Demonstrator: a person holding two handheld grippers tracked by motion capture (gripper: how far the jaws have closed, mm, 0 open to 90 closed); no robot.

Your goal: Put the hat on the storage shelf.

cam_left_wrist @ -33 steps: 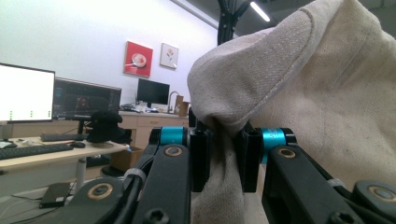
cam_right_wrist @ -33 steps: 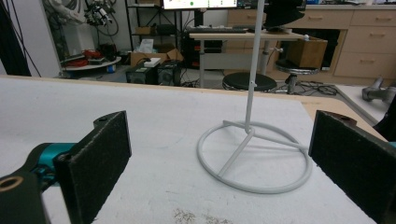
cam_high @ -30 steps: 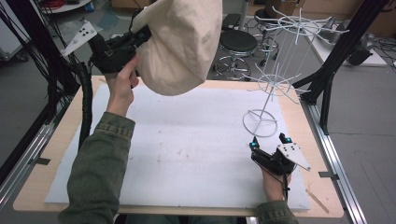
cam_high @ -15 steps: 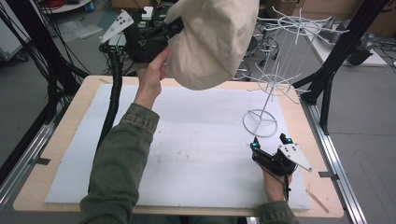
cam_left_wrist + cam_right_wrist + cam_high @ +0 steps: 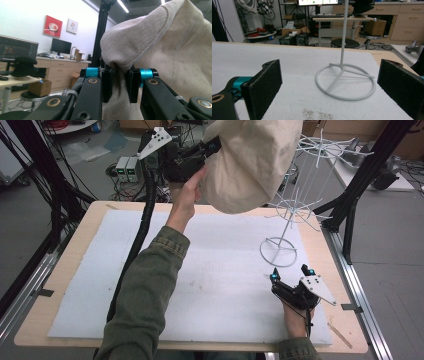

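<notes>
A cream cloth hat [image 5: 250, 160] hangs high over the table's far edge, with my left gripper [image 5: 212, 145] shut on a fold of its brim. In the left gripper view the black pads pinch the cream cloth [image 5: 175, 57] between them, at my left gripper [image 5: 117, 85]. A white wire stand [image 5: 292, 210] with a ring base [image 5: 278, 251] rises at the right of the table, just right of the hat. My right gripper [image 5: 289, 274] rests near the front right, open, jaws towards the ring base [image 5: 345, 83]. In its own view my right gripper [image 5: 329, 85] holds nothing.
A white foam mat [image 5: 210, 270] covers the wooden table [image 5: 75, 232]. Black frame posts [image 5: 350, 200] stand at the right and left edges. A black cable hose [image 5: 142, 225] trails from the left gripper across the mat. Stools and desks stand beyond the table.
My left hand has carried the hat to the right along the far edge, closer to the wire stand. The right gripper has stayed where it was.
</notes>
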